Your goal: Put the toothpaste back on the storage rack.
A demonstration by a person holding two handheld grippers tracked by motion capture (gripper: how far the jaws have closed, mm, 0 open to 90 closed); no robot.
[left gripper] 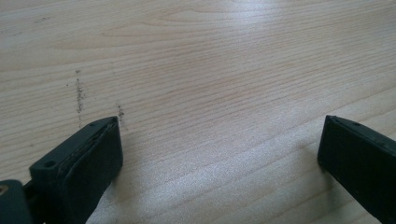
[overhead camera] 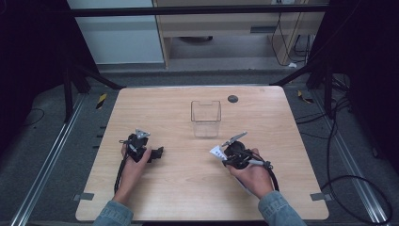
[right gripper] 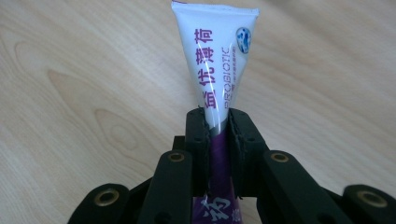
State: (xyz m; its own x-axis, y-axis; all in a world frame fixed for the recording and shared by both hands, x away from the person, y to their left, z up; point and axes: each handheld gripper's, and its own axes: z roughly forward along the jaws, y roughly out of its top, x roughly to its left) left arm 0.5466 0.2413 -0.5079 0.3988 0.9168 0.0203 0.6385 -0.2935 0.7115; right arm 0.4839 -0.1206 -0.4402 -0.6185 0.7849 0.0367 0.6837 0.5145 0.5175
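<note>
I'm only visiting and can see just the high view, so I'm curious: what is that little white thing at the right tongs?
Observer: A white and purple plastic tube with purple print, clamped between the right tongs.
Operator: Which end sticks out?
Observer: The flat crimped end; the cap is hidden.
Operator: And the left tongs?
Observer: The left tongs stand wide open with nothing between them, over the bare light wooden table.
Operator: Anything in the clear plastic box?
Observer: The clear plastic box looks empty.
</note>
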